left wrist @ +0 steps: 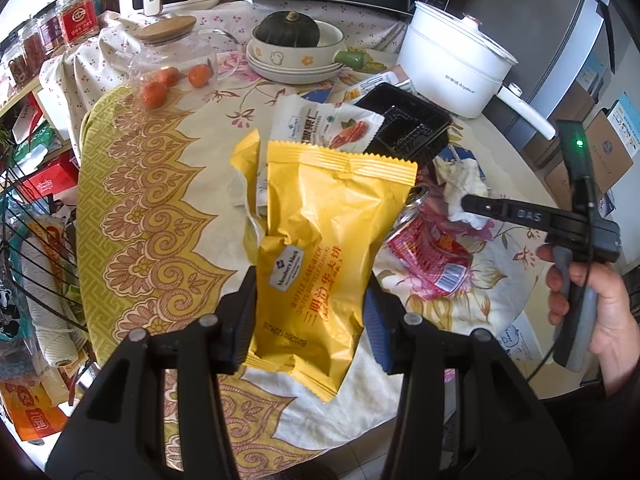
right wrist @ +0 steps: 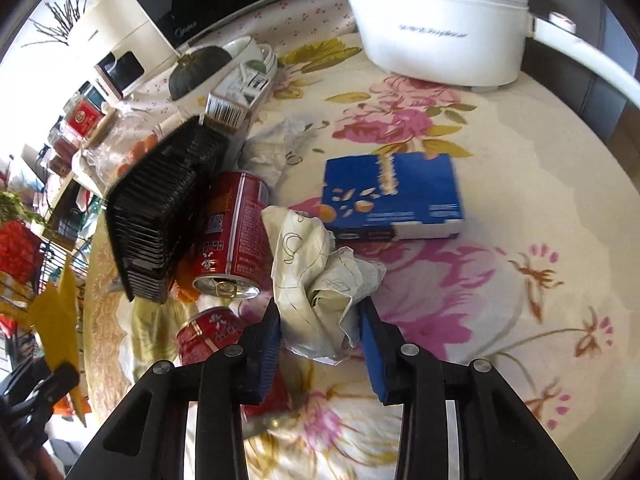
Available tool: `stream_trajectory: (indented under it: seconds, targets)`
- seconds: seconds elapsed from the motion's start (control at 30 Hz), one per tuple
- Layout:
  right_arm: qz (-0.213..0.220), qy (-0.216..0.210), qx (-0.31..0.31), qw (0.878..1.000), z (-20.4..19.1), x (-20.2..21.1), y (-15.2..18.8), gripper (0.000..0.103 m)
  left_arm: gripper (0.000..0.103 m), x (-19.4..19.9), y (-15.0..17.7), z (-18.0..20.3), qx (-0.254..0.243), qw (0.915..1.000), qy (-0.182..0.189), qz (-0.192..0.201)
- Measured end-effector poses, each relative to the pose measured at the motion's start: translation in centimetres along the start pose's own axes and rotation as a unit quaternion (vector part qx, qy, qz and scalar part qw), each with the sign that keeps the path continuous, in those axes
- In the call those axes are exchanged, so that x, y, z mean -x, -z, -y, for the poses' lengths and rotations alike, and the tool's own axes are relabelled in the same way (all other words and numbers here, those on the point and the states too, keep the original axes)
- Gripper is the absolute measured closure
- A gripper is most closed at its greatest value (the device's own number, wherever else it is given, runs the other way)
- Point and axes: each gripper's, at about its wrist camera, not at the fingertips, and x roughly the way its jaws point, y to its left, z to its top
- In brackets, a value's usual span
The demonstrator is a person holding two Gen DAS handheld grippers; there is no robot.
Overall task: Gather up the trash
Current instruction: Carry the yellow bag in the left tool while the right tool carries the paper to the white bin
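My left gripper [left wrist: 310, 320] is shut on a yellow snack bag [left wrist: 320, 240] and holds it above the flowered tablecloth [left wrist: 168, 200]. My right gripper [right wrist: 320, 336] points down at the table, its blue pads pressed on both sides of a crumpled printed paper [right wrist: 316, 280]. Left of that paper lie two red cans [right wrist: 232, 232] [right wrist: 208, 332] and a tilted black plastic tray [right wrist: 160, 208]. A blue carton [right wrist: 392, 196] lies flat just beyond it, and a second crumpled tissue [right wrist: 276, 148] lies farther back. A white snack wrapper [left wrist: 324, 124] rests behind the yellow bag.
A white electric pot [right wrist: 440, 20] stands at the back right, with its handle jutting over the table edge. Stacked bowls hold a dark squash [left wrist: 288, 30]. Small oranges [left wrist: 176, 80] and a glass jar sit at the back left. A wire rack [left wrist: 32, 240] stands off the table's left side.
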Motion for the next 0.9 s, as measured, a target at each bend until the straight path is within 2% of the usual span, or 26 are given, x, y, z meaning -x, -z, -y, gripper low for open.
stream_trajectory:
  seconds: [0.3,0.53,0.8,0.9]
  targets:
    - [0.009,-0.018,-0.011,1.0,3.6,5.0,1.0,0.065,0.053,-0.3,-0.5,2.5,-0.012,0.9998,0.013,0.003]
    - [0.022,0.002,-0.021,1.0,7.7,8.5,2.2,0.065,0.053,-0.5,-0.8,5.7,-0.033,0.999,0.028,0.006]
    - [0.025,0.029,-0.05,0.998,13.9,12.5,4.9,0.065,0.053,-1.4,-0.5,11.4,-0.072,0.9959,0.055,0.001]
    - [0.025,0.043,-0.058,0.997,16.0,13.9,5.9,0.065,0.053,-2.1,0.0,14.6,-0.102,0.9923,0.069,-0.007]
